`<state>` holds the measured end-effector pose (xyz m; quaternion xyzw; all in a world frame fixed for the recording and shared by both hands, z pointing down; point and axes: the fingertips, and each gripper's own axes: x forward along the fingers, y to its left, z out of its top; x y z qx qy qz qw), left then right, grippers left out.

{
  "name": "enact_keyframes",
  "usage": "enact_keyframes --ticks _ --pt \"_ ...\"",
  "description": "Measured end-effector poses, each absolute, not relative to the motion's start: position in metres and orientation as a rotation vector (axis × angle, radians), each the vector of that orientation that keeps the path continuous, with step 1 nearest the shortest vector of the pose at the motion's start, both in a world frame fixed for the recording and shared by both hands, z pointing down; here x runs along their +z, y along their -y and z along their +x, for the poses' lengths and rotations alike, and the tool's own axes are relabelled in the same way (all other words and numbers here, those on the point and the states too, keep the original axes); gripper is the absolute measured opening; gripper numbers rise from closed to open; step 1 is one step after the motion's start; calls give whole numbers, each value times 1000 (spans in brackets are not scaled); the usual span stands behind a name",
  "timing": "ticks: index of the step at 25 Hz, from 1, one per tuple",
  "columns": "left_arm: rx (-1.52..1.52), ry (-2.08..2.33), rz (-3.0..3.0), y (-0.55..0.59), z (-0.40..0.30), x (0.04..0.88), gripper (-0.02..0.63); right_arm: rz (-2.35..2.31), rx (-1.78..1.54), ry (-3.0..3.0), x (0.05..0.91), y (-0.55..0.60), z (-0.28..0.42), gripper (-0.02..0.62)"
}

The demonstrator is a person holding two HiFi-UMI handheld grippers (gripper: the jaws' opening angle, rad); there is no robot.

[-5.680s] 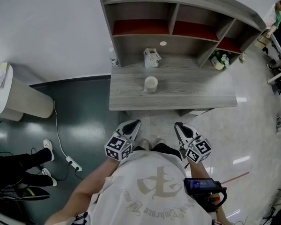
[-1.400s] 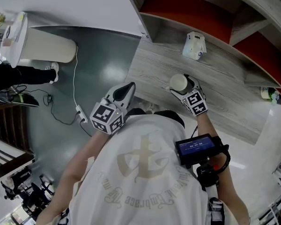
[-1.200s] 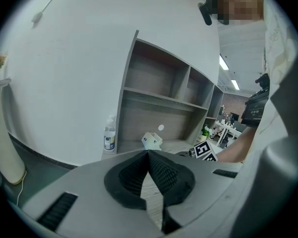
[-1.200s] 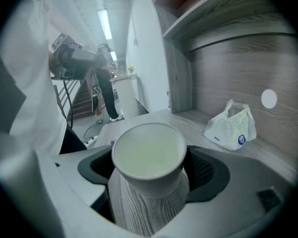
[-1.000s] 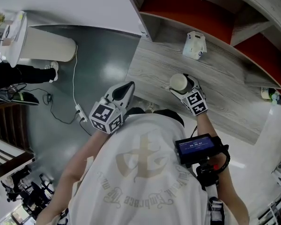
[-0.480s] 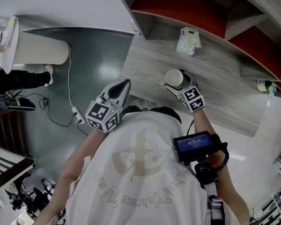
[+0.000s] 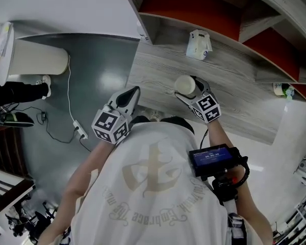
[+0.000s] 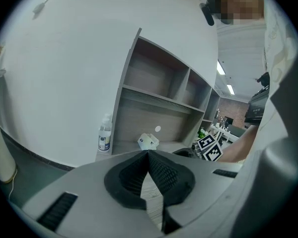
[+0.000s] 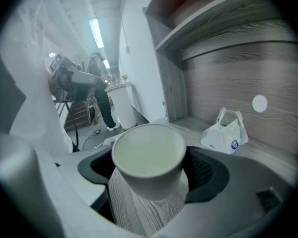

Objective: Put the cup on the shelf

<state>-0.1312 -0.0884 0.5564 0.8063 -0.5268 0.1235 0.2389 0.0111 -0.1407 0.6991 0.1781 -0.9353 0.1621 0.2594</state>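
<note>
Cup (image 7: 183, 84), white and empty with its mouth up, sits between the two jaws of the right gripper (image 7: 190, 91), whose dark pads press against its sides in the right gripper view, so this claw is clamped on the cup (image 9: 149, 157). In the head view the cup is over the grey wood tabletop (image 7: 234, 98), close to the front edge and nearer the left corner than the right; whether its base touches the wood cannot be told. Toward the back edge, well apart from the cup, a small white bag (image 7: 198, 37) stands upright against the back panel of the shelf unit (image 7: 194, 9), whose upper compartments have red floors. The same bag (image 9: 226, 129) shows in the right gripper view beyond the cup and to its right. The left gripper (image 7: 131, 94) hangs off the tabletop, just outside its front left corner, above the dark floor; in its own view its jaws meet at the tips with nothing between them. That view also shows a clear bottle (image 8: 105, 136) by the outer left wall of the shelf unit. A black device with a lit screen (image 7: 214, 160) is strapped on the right forearm.
</note>
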Motion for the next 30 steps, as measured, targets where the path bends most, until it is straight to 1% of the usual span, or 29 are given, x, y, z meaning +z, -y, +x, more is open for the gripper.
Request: enact_keyframes --ticks 14,30 --pt "260 1456 2199 89 -140 556 2 515 432 2587 644 145 4 423" --pt "174 1487 2207 94 -149 548 2 570 329 2668 570 147 0 423"
